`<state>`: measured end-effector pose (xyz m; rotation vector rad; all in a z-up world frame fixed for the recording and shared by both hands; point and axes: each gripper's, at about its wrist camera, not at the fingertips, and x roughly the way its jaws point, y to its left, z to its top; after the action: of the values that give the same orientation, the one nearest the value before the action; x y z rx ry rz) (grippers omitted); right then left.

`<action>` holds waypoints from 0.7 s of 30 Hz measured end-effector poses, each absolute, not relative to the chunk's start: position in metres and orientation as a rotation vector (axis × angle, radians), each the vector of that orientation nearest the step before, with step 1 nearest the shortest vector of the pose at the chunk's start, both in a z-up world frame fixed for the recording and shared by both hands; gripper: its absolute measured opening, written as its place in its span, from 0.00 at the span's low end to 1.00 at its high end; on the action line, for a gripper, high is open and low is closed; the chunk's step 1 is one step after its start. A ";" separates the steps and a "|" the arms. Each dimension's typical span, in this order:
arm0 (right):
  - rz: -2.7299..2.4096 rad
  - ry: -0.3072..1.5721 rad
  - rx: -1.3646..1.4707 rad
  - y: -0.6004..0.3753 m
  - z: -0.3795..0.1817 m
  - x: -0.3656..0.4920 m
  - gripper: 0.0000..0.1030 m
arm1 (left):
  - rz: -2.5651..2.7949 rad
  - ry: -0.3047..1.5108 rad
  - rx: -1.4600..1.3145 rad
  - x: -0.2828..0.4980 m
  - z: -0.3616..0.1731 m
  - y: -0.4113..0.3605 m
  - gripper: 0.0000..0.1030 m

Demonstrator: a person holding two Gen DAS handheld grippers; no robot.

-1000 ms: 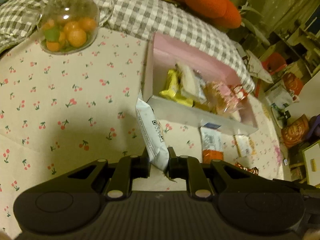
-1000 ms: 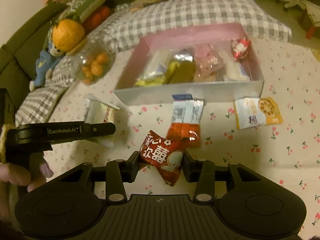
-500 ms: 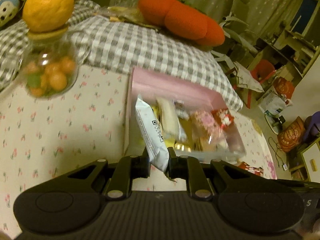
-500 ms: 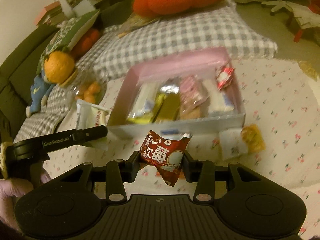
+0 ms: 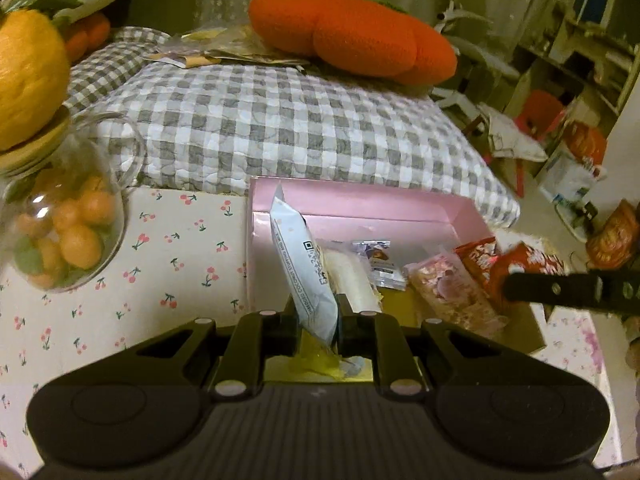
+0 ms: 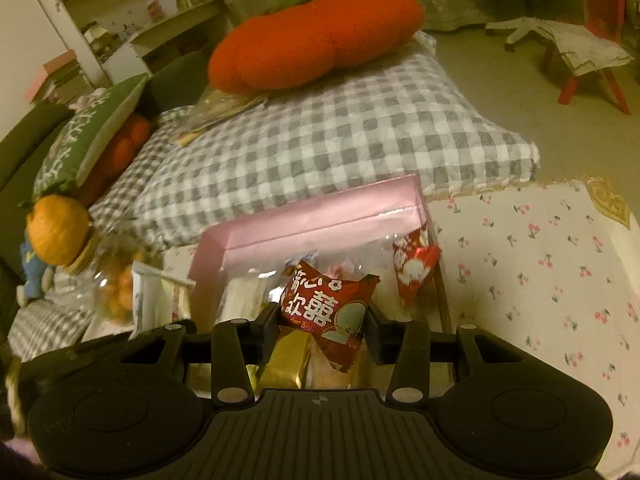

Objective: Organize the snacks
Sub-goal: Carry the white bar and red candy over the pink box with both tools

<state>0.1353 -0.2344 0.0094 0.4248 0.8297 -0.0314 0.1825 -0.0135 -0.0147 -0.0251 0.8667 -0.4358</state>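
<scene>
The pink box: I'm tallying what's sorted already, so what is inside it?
In the pink box lie a cream packet, a pink wrapped snack, a small red packet and a gold one. Both tools and their held packets hide the box's near part.

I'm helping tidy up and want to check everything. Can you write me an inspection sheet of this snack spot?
Surface: cherry-print cloth, beside a grey checked quilt.
Job's things: pink box already holding several wrapped snacks; white snack packet and red snack packet held above it.
Clutter: glass jar of orange balls, with an orange fruit-shaped top.
Grippers: left gripper jaws shut on the white snack packet; right gripper jaws shut on the red snack packet.
Cables: nothing seen.
Surroundings: orange plush cushion, green pillow, red chair, shelves.
</scene>
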 end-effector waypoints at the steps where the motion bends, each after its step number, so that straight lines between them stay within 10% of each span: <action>1: -0.035 0.829 0.421 -0.235 0.006 0.140 0.42 | -0.433 0.866 -0.012 0.184 -0.016 -0.015 0.14; 21: -0.094 0.804 0.383 -0.229 -0.008 0.168 0.43 | -0.346 0.836 0.046 0.196 -0.018 -0.018 0.27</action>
<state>0.1684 -0.2290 -0.0078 0.3831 0.8041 -0.0940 0.1964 -0.0176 -0.0183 0.0457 0.8362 -0.3457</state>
